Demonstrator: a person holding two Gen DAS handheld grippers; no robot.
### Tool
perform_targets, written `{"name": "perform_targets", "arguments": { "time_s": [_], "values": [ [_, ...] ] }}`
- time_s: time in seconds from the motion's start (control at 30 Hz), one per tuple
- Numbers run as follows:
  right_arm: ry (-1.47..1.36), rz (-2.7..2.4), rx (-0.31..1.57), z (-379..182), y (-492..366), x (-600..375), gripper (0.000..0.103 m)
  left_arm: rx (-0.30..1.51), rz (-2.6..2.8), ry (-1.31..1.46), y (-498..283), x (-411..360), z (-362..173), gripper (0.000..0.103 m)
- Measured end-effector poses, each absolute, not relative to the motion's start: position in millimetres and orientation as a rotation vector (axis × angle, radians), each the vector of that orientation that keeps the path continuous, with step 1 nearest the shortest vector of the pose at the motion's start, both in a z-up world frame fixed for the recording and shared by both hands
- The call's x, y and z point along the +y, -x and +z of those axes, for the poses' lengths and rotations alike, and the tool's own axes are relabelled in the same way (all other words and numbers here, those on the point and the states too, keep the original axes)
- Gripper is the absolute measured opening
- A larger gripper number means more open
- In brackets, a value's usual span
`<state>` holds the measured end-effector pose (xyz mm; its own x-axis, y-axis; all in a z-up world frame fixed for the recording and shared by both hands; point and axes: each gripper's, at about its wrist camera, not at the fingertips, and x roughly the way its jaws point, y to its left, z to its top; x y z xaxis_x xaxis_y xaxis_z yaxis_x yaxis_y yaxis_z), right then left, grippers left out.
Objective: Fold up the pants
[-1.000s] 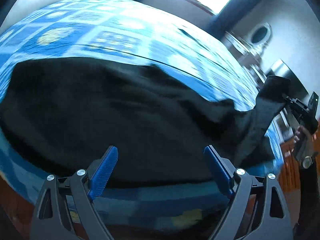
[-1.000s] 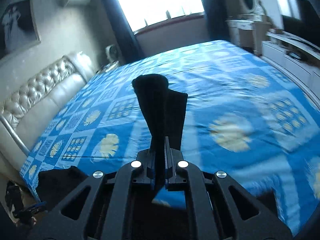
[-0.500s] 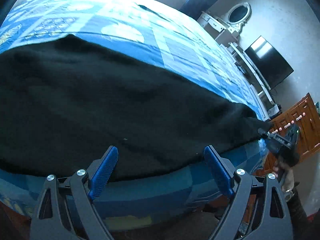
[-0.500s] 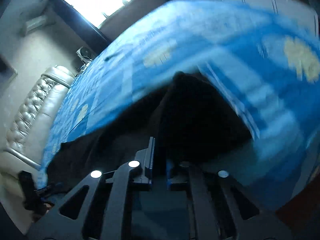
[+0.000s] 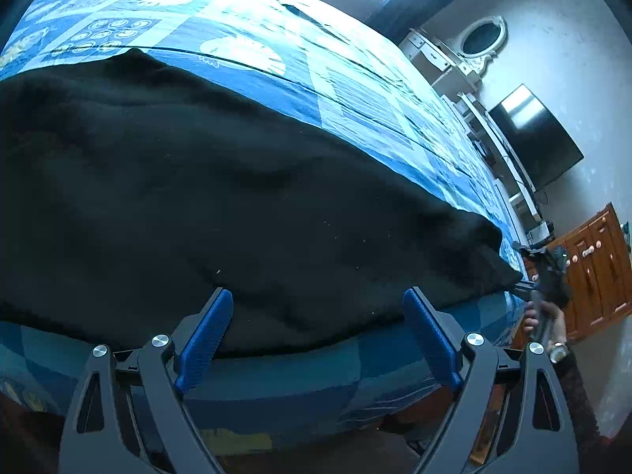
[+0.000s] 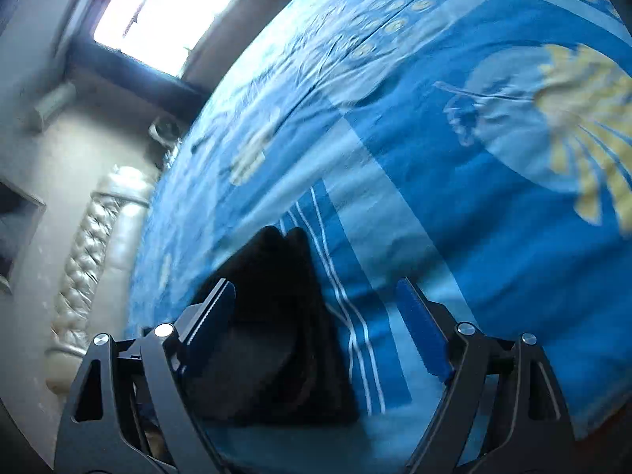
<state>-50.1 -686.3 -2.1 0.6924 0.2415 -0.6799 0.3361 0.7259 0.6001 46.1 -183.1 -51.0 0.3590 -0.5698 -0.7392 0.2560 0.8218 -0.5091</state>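
While flat, pants (image 5: 221,197) on bedspread (image 5: 347,91)

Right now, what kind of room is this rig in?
Likely a bedroom: a bed under a blue patterned bedspread, a tufted headboard, and a dresser with an oval mirror.

Your left claw (image 5: 318,339) has only the flat pants (image 5: 221,197) ahead; bare bed (image 5: 355,91) is free from 12 to 2 o'clock. Your right claw (image 6: 316,316) has open bed toward 1 o'clock, pants' end at 11.
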Motion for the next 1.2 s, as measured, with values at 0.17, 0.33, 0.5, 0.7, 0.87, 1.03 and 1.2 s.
{"name": "perform_targets", "arguments": {
  "time_s": [0.17, 0.33, 0.5, 0.7, 0.87, 1.03, 1.2],
  "values": [
    [-0.689, 0.085, 0.949, -3.8, 35.7, -660.0, 0.090, 1.082, -0.535, 0.334, -44.3, -176.5, -52.7, 0.087],
    [-0.619, 0.086, 1.010, -5.0, 30.6, -653.1, 0.019, 1.088, -0.506, 0.338, -45.9, -177.7, -54.0, 0.087],
    [-0.596, -0.053, 0.933, 3.2, 49.5, -683.1, 0.009, 1.085, -0.518, 0.361, -46.5, -179.2, -49.5, 0.087],
    [-0.757, -0.074, 0.800, 6.4, 89.2, -700.2, 0.072, 1.084, -0.514, 0.339, -45.1, -174.1, -51.3, 0.087],
    [-0.993, -0.109, 0.716, -5.3, 140.5, -701.2, 0.078, 1.055, -0.504, 0.361, -43.4, -152.4, -45.6, 0.087],
    [-1.112, -0.026, 0.663, -31.1, 143.5, -671.0, 0.078, 0.994, -0.440, 0.420, -36.9, -104.5, -32.7, 0.087],
    [-1.108, -0.020, 0.638, -37.3, 126.8, -653.5, 0.089, 0.914, -0.289, 0.517, -36.6, -14.0, -17.2, 0.087]
  ]
}}
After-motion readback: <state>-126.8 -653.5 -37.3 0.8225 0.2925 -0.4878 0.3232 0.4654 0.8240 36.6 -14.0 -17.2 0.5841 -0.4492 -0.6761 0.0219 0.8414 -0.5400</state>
